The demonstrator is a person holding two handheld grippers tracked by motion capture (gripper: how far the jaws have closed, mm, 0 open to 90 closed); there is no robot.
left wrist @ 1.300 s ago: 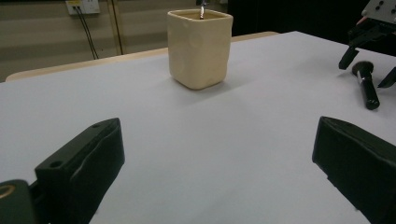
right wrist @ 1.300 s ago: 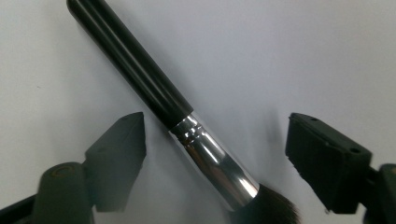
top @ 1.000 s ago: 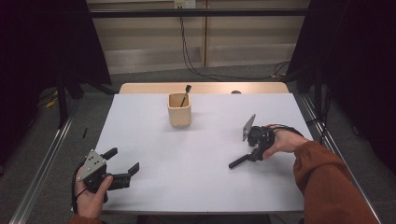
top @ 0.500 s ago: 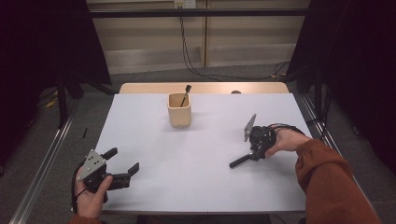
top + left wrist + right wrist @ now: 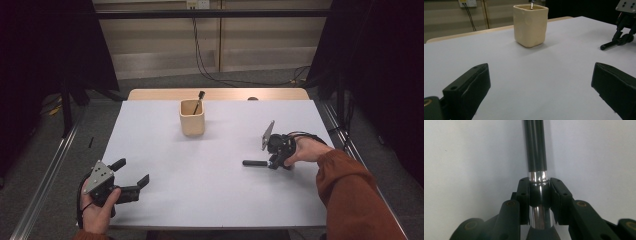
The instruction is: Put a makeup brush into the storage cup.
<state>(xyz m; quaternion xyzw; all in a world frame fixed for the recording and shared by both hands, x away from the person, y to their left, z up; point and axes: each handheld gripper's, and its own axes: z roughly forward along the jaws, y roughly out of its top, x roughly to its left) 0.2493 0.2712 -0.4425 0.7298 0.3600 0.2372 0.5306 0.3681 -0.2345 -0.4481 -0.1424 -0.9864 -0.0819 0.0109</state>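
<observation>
The brush (image 5: pixel 535 152) lies on the white table (image 5: pixel 210 190), out to the right of the middle, its black handle stretching away from the person's right hand toward the table's centre. From the right gripper view it shows as a black rod with a shiny metal collar, and that collar sits squarely between the two pads. The right gripper (image 5: pixel 539 192) has just been closing its jaws, and now they press on the collar from both sides, so it is clamped on the brush. In the high view that gripper (image 5: pixel 274 160) rests low at the table with the hand (image 5: pixel 307 150) behind it and an orange-brown sleeve (image 5: pixel 350 195) coming in from the lower right corner; its grey plate (image 5: pixel 268 135) stands up on edge.

Farther back, near the middle of the table's far part, stands a beige cup (image 5: pixel 192 117), upright, with another dark-handled tool (image 5: pixel 198 101) leaning inside it. The cup is well apart from the brush.

At the near left corner the left gripper (image 5: pixel 131 176) is held just over the table, its jaws spread wide with nothing between them. Through the left gripper view the cup (image 5: pixel 531 25) stands ahead past its two black jaws, and the right gripper (image 5: pixel 624 30) shows at the far right with the brush handle (image 5: pixel 607 45) poking out on the tabletop.
</observation>
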